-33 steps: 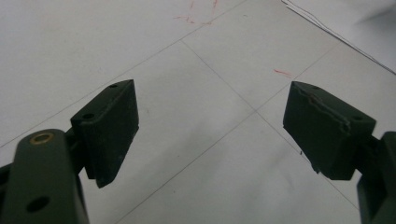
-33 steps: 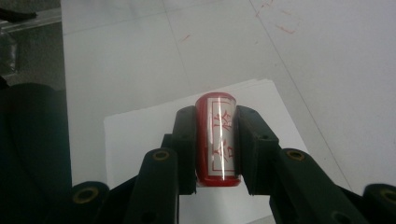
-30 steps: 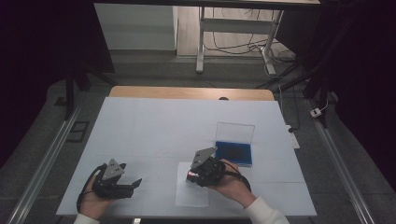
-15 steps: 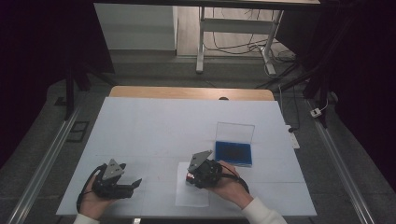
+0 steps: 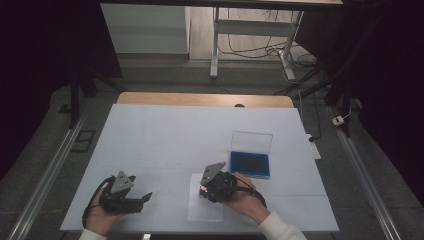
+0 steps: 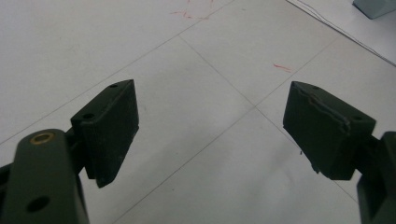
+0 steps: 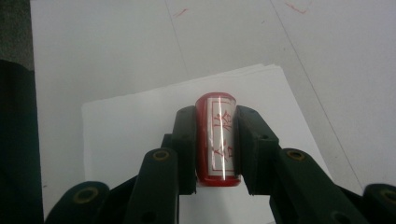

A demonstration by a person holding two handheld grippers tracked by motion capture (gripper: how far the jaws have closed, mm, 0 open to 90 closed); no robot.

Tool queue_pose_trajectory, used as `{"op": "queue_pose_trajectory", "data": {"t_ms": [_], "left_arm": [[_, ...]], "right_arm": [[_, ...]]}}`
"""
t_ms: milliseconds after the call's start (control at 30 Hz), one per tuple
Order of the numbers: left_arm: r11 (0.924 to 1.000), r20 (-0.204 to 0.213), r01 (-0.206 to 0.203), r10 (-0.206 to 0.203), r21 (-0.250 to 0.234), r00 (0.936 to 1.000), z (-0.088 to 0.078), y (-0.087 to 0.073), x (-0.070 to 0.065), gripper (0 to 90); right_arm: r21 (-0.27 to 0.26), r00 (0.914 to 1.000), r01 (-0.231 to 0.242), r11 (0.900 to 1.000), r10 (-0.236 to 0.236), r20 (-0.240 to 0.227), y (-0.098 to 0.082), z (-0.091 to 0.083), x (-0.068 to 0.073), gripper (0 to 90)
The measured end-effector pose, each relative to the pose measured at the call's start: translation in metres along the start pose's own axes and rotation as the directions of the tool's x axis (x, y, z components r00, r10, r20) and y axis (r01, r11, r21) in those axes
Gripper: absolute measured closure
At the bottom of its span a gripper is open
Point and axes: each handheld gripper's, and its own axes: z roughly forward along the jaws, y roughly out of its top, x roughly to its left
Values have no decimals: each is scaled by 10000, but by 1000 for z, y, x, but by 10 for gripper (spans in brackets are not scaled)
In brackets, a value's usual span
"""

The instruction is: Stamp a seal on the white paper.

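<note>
Right tongs [image 7: 217, 140]: closed tight on a red stamp [image 7: 218, 140] over the paper [image 7: 140, 121].
Left tongs [image 6: 212, 135]: wide open, holding nothing, above the worktop [image 6: 196, 60].

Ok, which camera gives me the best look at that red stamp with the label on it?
The right gripper view: the red stamp sits close up between the jaws of the right hand-held gripper, its white label with red characters plain, above the sheet of paper. In the high view it is a tiny red speck at that gripper.
</note>
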Motion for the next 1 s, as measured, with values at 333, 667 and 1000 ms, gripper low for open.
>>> {"op": "queue_pose_trajectory", "data": {"t_ms": [333,667,1000], "left_arm": [[10000,-14,-28,28,43,10000,1,0,-1,185],[10000,-7,-46,46,26,10000,0,0,-1,185],[10000,10,-62,62,38,10000,0,0,-1,185]], "right_arm": [[-37,10000,-30,10000,30,-27,-1,1,-1,694],[40,10000,-38,10000,39,-51,0,1,-2,694],[31,9999,-165,9999,165,-37,-1,2,-2,695]]}}
